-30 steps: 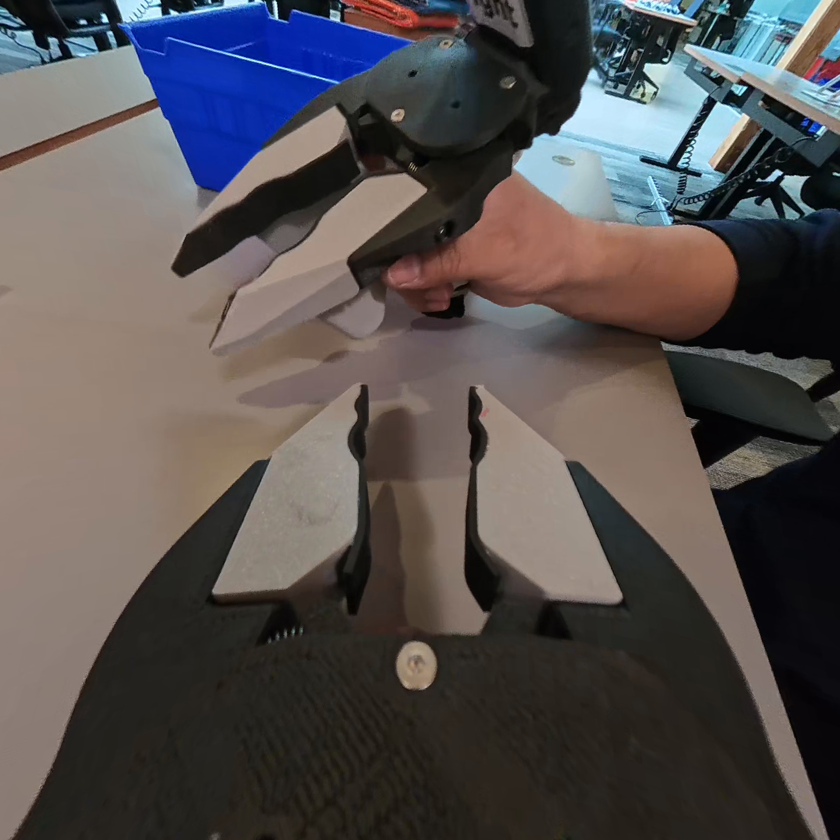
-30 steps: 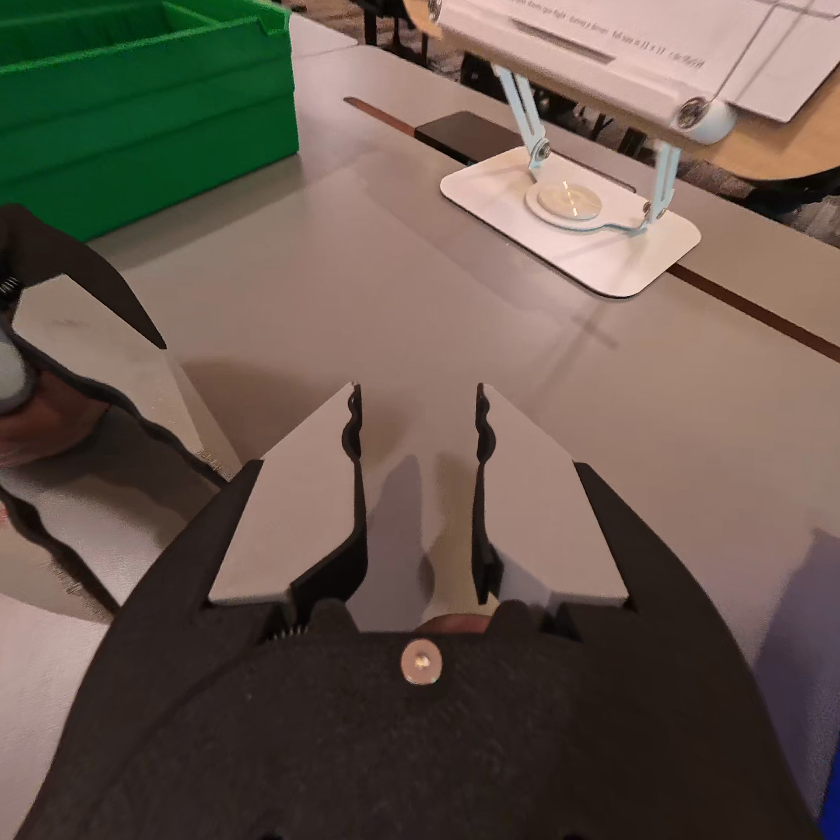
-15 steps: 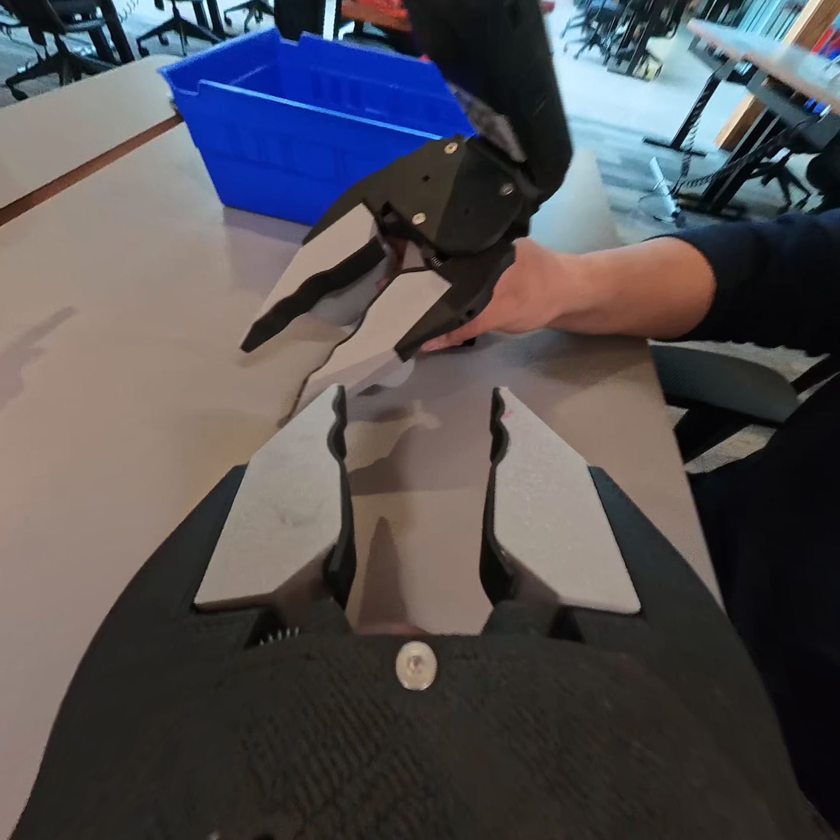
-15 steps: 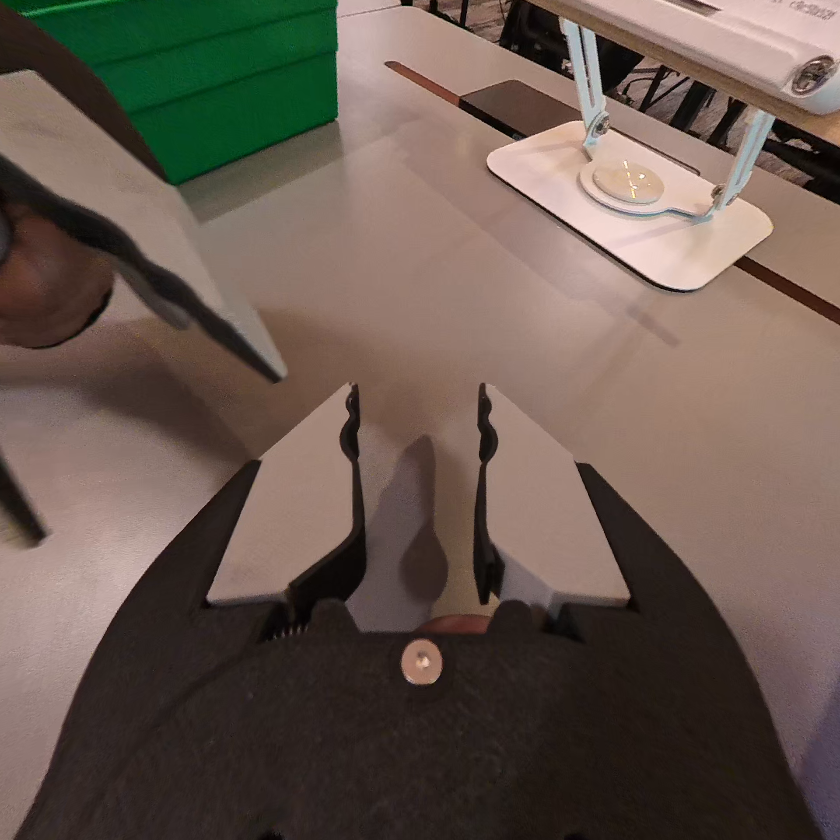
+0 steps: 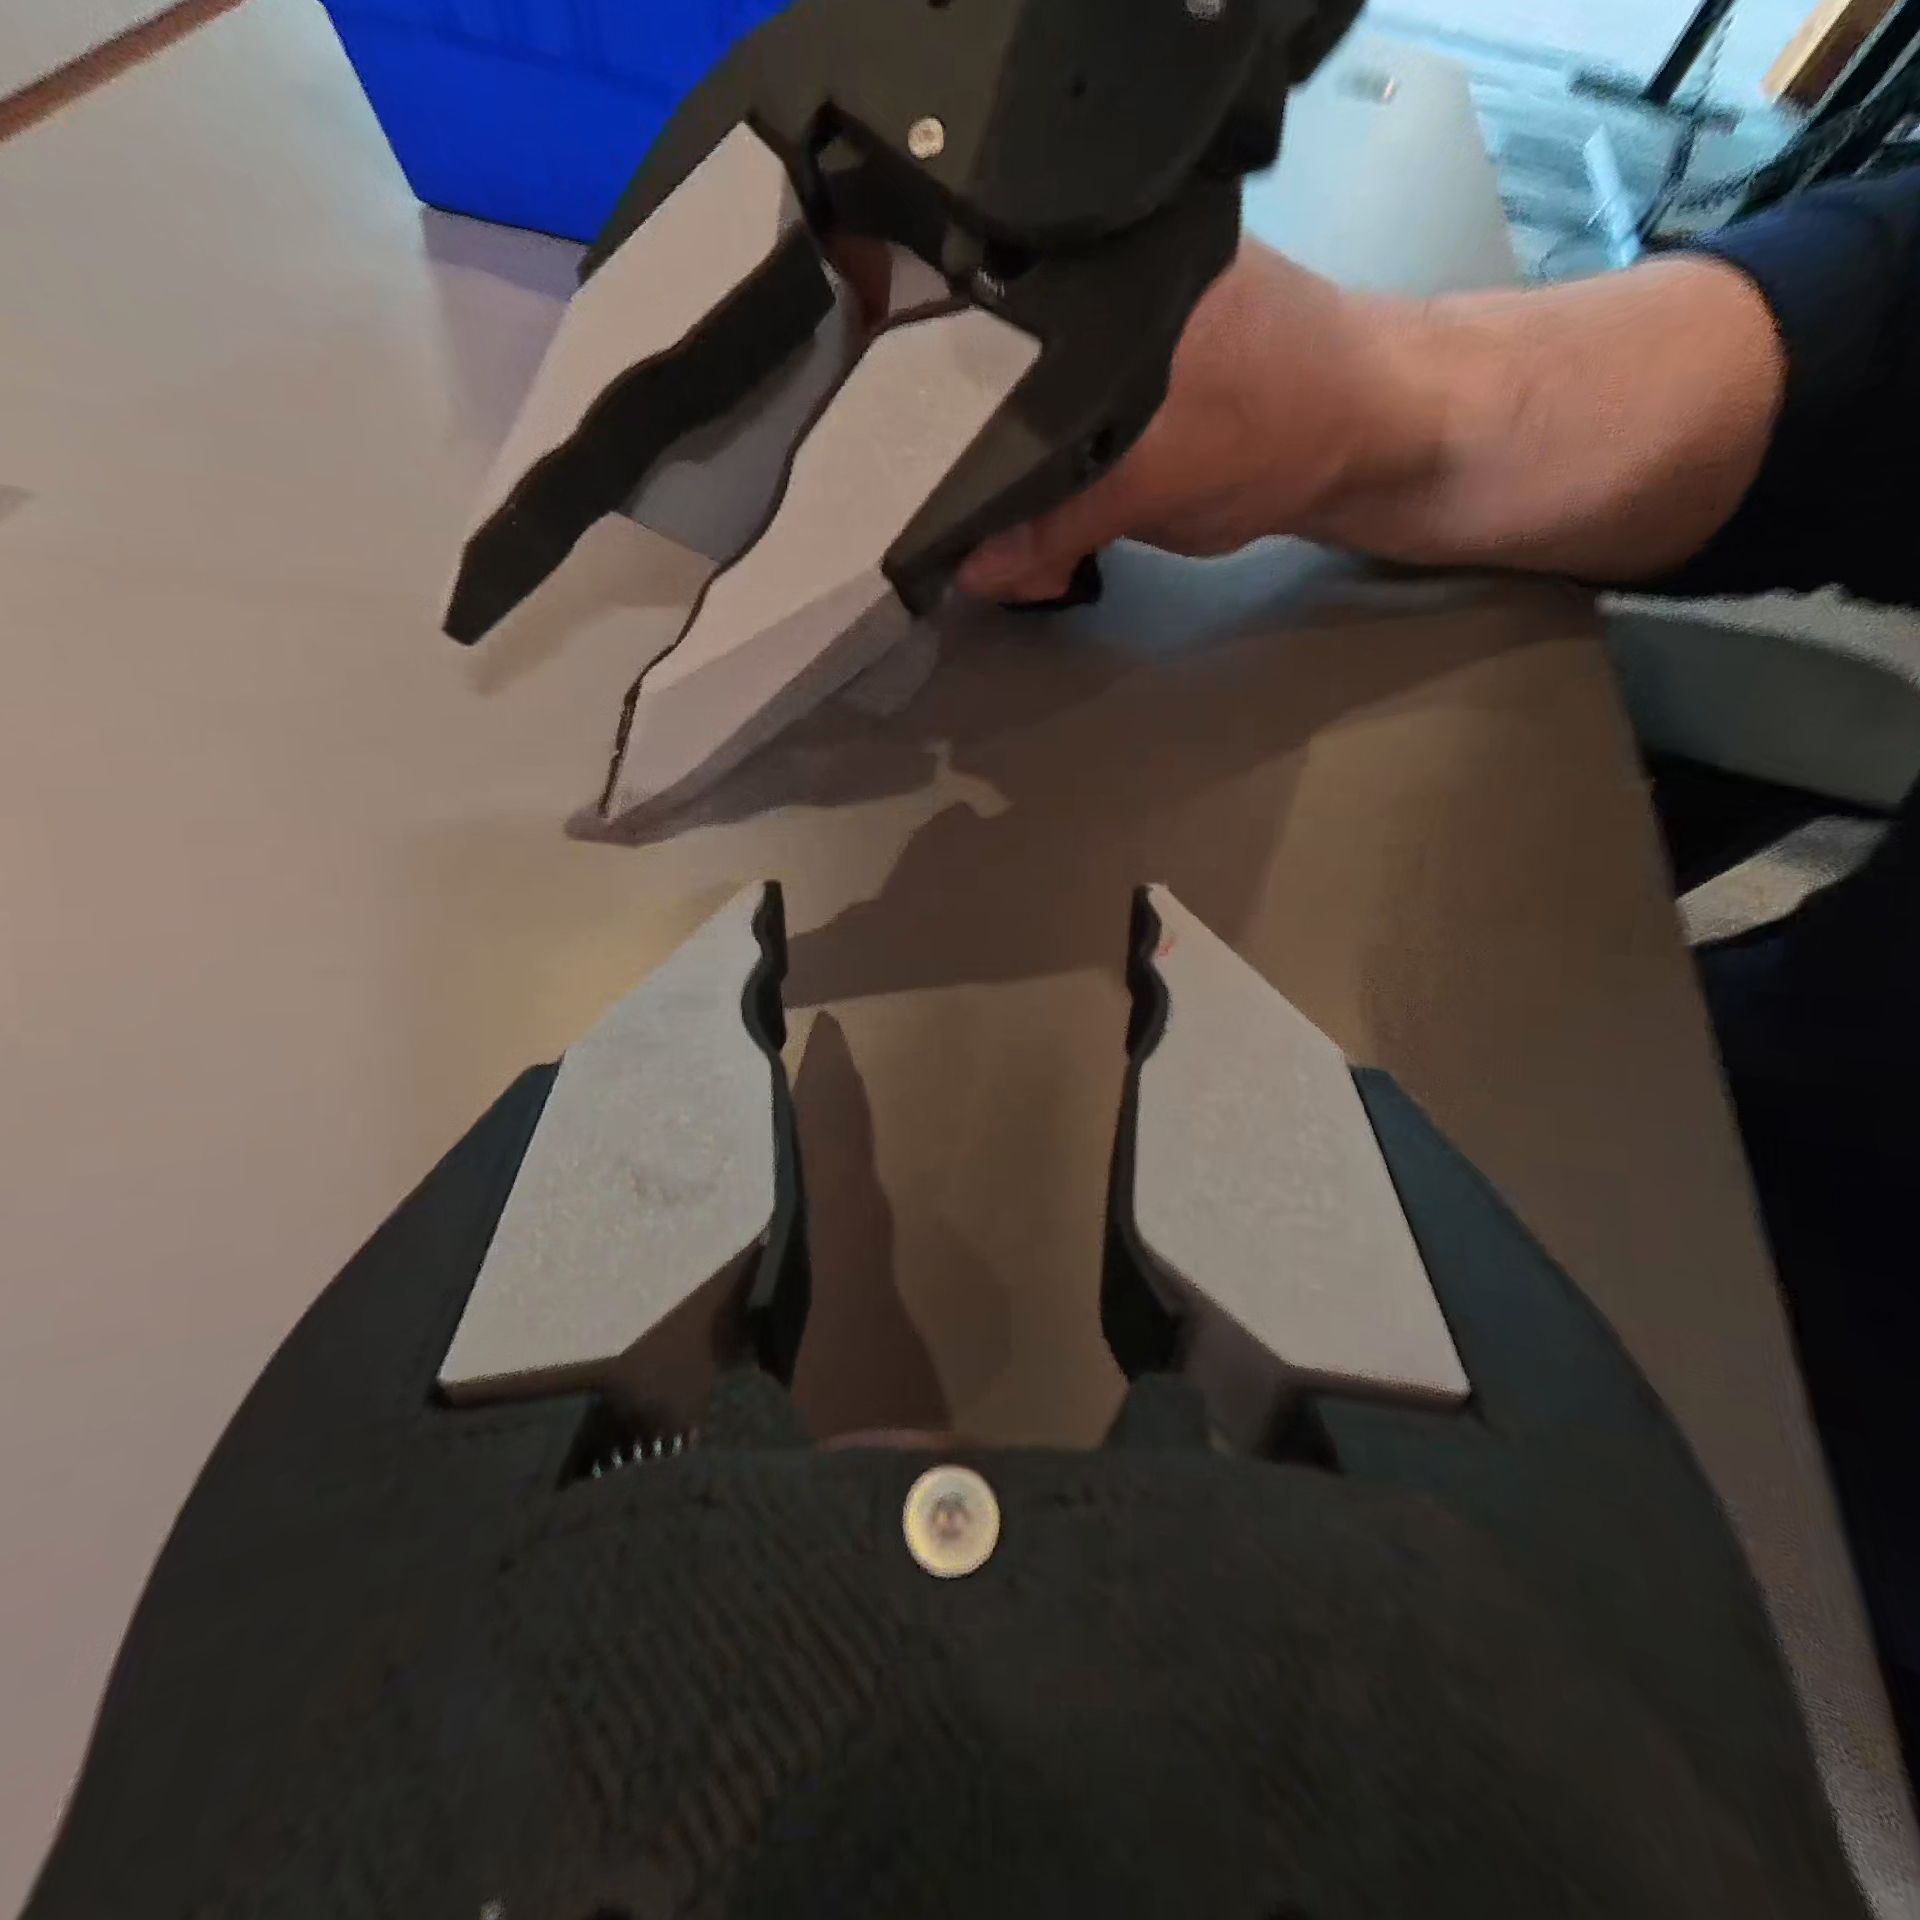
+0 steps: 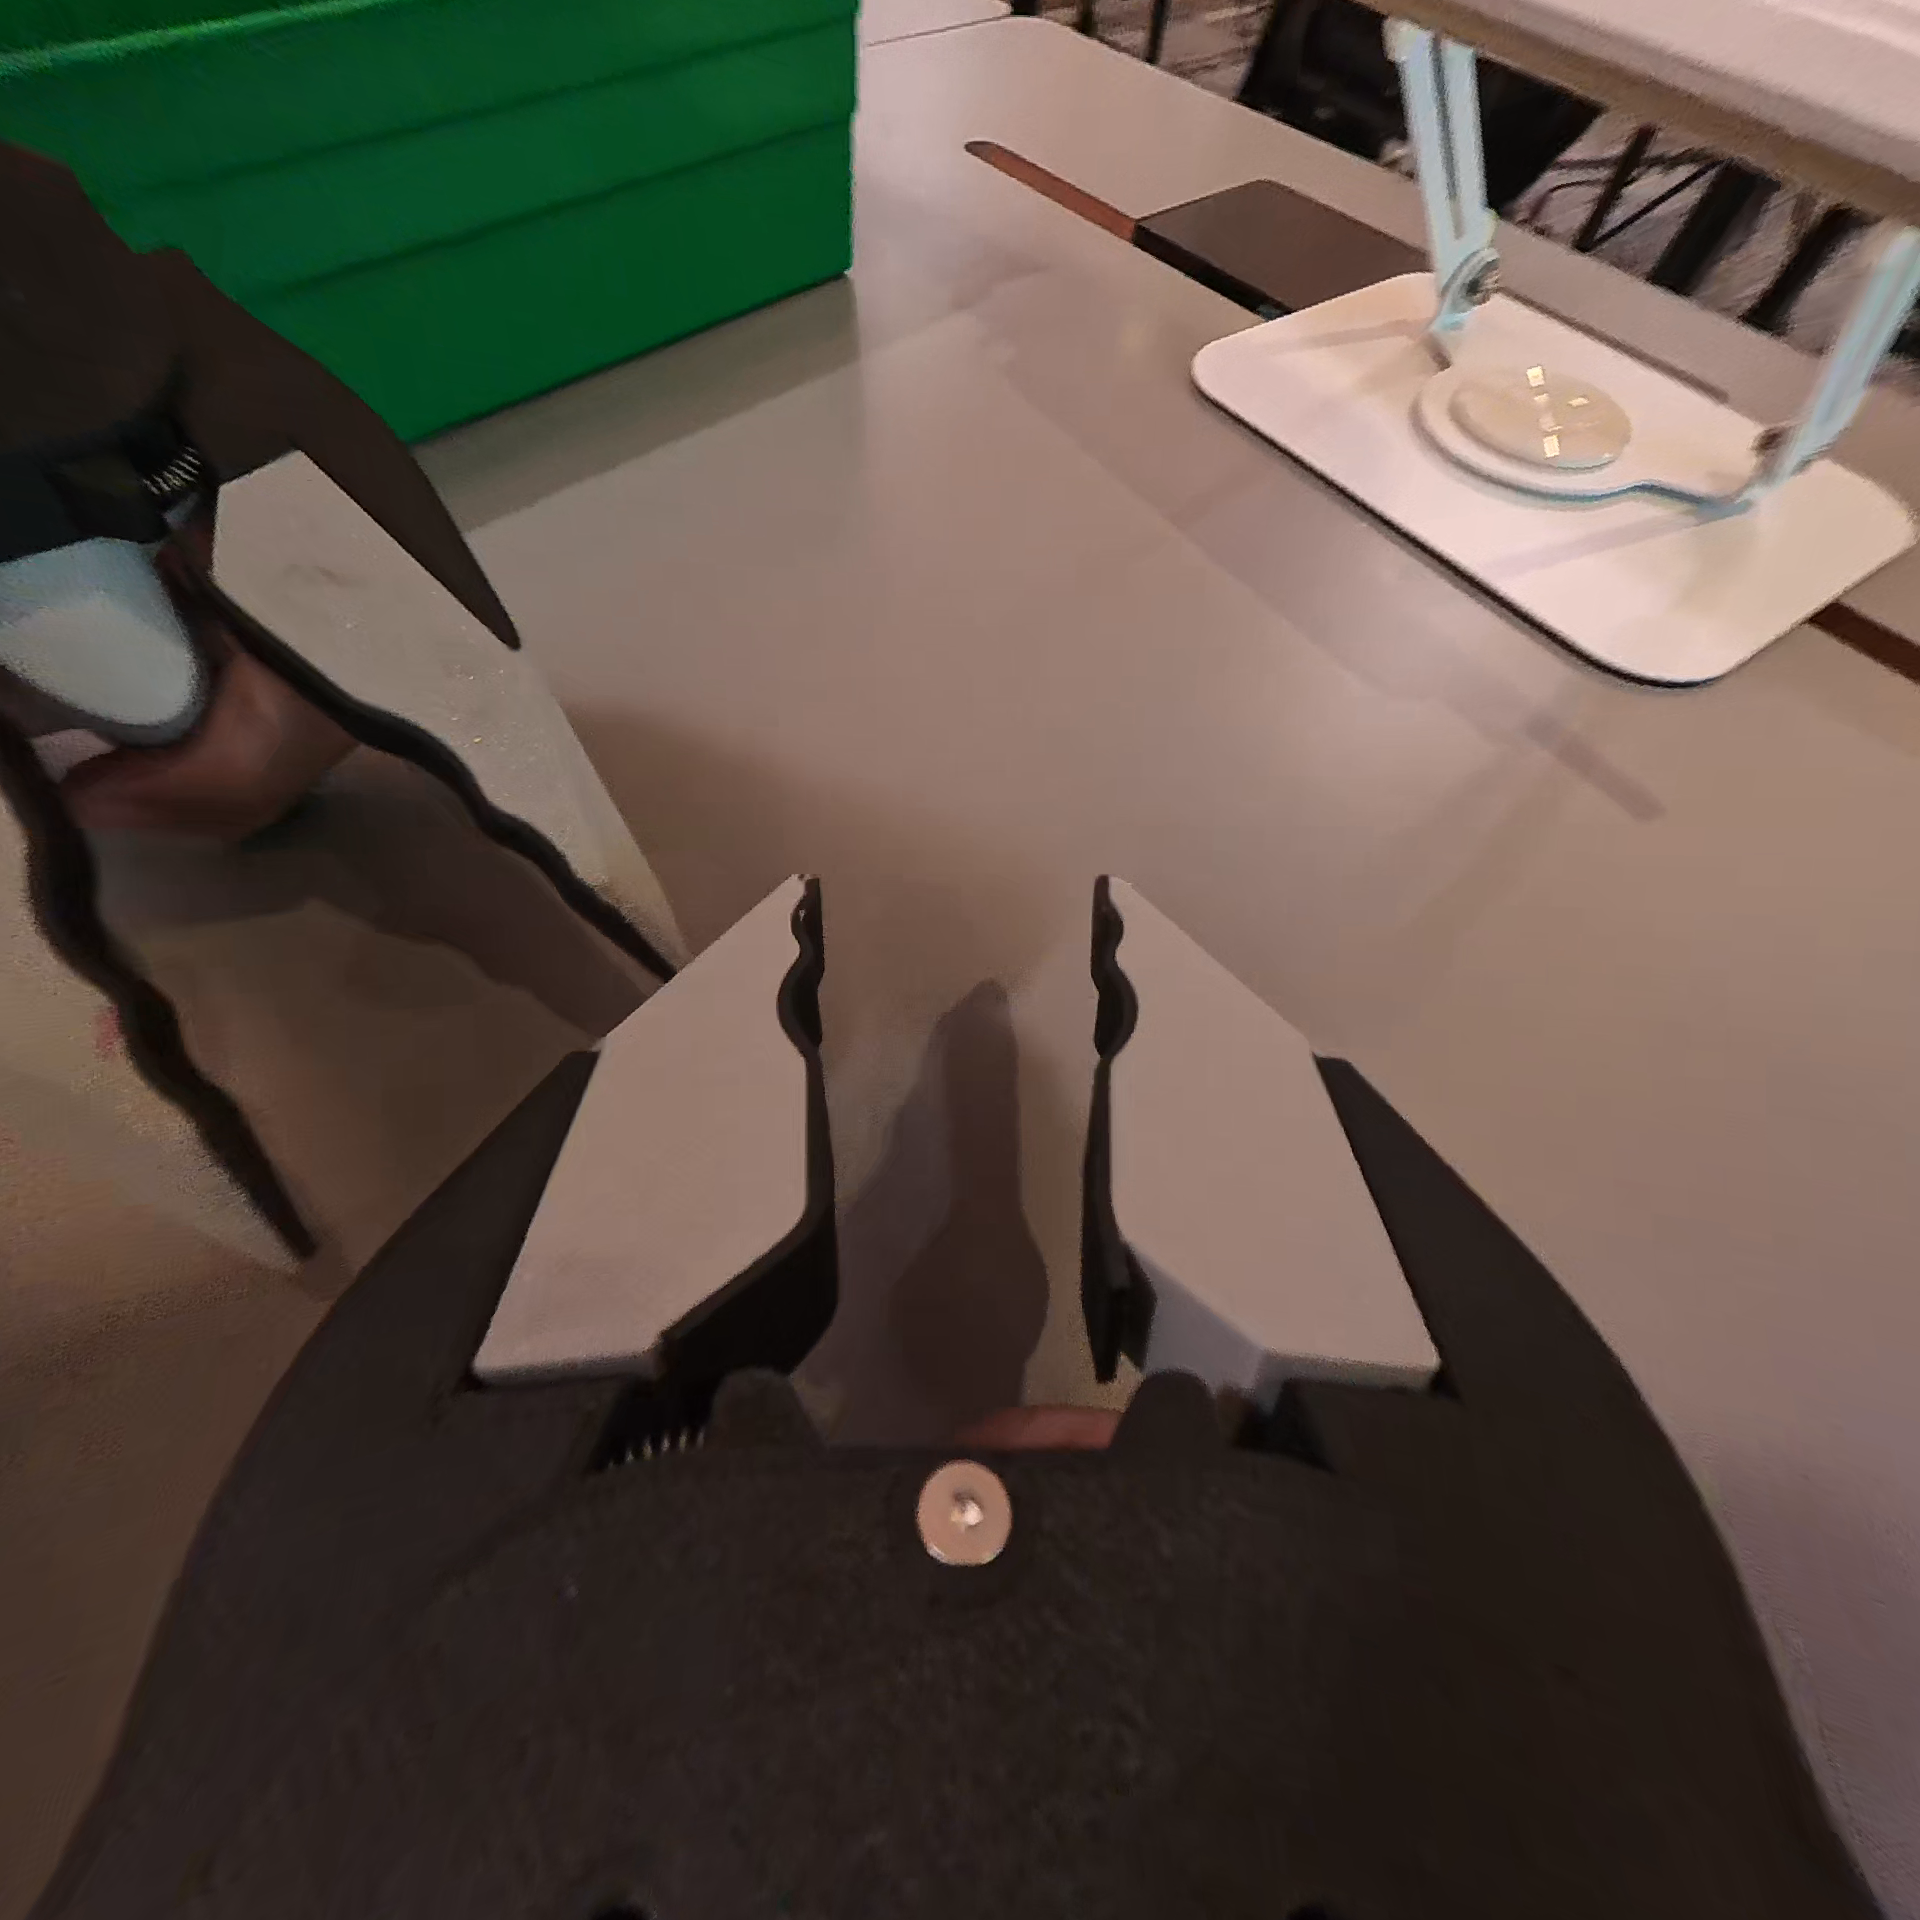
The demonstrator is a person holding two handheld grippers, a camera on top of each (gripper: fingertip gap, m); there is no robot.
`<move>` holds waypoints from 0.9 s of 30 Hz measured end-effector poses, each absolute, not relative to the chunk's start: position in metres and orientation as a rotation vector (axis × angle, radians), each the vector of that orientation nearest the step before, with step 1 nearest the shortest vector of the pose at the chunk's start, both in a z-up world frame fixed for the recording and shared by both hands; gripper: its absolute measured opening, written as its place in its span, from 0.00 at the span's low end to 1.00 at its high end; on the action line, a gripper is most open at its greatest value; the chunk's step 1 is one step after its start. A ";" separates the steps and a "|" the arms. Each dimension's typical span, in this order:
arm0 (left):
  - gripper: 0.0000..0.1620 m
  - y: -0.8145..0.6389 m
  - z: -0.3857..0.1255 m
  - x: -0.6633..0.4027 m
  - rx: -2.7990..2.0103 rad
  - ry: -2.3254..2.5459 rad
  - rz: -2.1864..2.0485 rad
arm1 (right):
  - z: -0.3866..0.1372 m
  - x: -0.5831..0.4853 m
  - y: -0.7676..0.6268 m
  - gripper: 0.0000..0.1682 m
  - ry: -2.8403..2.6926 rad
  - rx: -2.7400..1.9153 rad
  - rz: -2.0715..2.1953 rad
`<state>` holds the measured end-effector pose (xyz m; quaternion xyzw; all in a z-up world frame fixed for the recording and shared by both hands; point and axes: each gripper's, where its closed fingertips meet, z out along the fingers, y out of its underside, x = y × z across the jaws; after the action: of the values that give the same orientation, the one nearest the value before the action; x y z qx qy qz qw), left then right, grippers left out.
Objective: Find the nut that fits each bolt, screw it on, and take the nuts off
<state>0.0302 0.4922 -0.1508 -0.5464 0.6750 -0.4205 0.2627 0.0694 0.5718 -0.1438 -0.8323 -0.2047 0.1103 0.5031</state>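
No bolt or nut shows in either view. My left gripper [image 5: 956, 904] is open and empty, low over the grey table [image 5: 208, 727]. It also shows at the left of the right wrist view [image 6: 488, 1107], open. My right gripper [image 6: 954, 894] is open and empty over the table [image 6: 1039, 623]. In the left wrist view it [image 5: 535, 717] is held by a hand [image 5: 1351, 416], open, its lower fingertip close to the tabletop just ahead of my left gripper.
A blue bin [image 5: 499, 125] stands behind the right gripper. A green bin [image 6: 468, 208] stands at the far left of the right wrist view. A white stand base [image 6: 1558, 499] and a dark slab [image 6: 1278, 239] sit far right. The table edge [image 5: 1621, 790] runs along the right.
My left gripper's jaws have opened wider. The right gripper has come closer and lower in the left wrist view. The right gripper's opening is unchanged.
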 end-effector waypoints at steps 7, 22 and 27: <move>0.36 0.506 -0.153 0.028 -1.478 1.802 -1.072 | -0.137 0.087 0.590 0.30 -0.469 -1.969 0.257; 0.25 0.485 -0.171 0.043 -1.497 1.944 -1.056 | -0.153 0.090 0.576 0.31 -0.463 -2.044 0.230; 0.35 0.498 -0.171 0.038 -1.542 1.872 -0.935 | -0.151 0.089 0.575 0.34 -0.472 -2.033 0.203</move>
<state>0.0379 0.4980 -0.1711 -0.5716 0.6939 -0.3466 0.2677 0.0889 0.5753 -0.1514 -0.8402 -0.1951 0.0840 0.4990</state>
